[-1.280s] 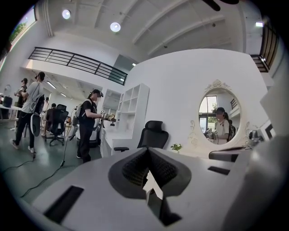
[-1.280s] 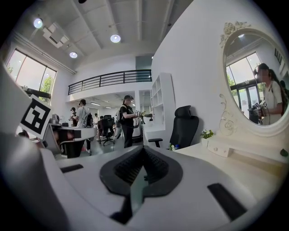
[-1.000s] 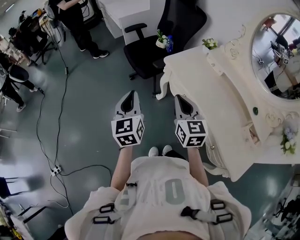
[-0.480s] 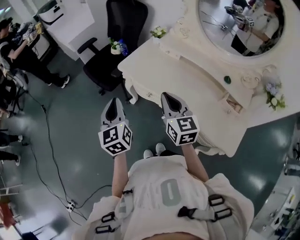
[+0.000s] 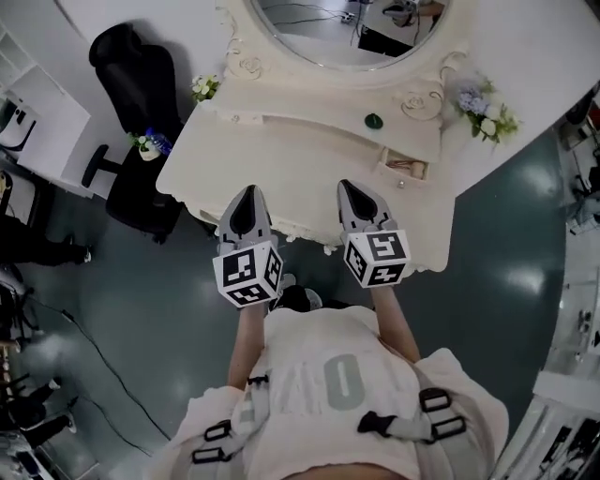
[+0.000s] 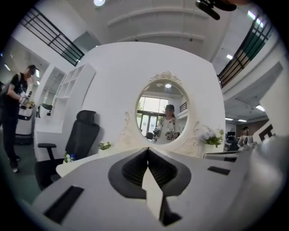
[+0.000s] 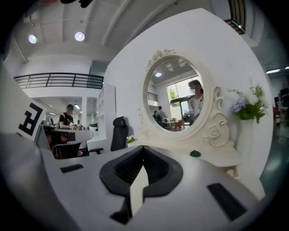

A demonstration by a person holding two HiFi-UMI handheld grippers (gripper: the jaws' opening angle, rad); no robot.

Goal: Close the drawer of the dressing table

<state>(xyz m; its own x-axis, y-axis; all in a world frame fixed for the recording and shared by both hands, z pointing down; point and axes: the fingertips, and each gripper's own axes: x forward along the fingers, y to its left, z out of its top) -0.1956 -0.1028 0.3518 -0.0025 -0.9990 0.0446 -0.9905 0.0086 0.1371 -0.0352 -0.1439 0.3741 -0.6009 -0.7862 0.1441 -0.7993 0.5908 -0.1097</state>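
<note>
Mirror glass (image 5: 352, 28) is cut off by the head view's top edge. The dressing table (image 5: 281, 141) carries its small drawer (image 5: 405, 167) pulled out at the right of the tabletop — contents too small to tell. The left gripper (image 5: 248, 197) and right gripper (image 5: 351, 192) are held side by side, roughly level, facing the table's front edge — jaws pressed together, empty, short of the drawer.

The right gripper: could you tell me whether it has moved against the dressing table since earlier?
Yes. The right gripper has swung from the end of the dressing table to its front edge, facing the mirror.
</note>
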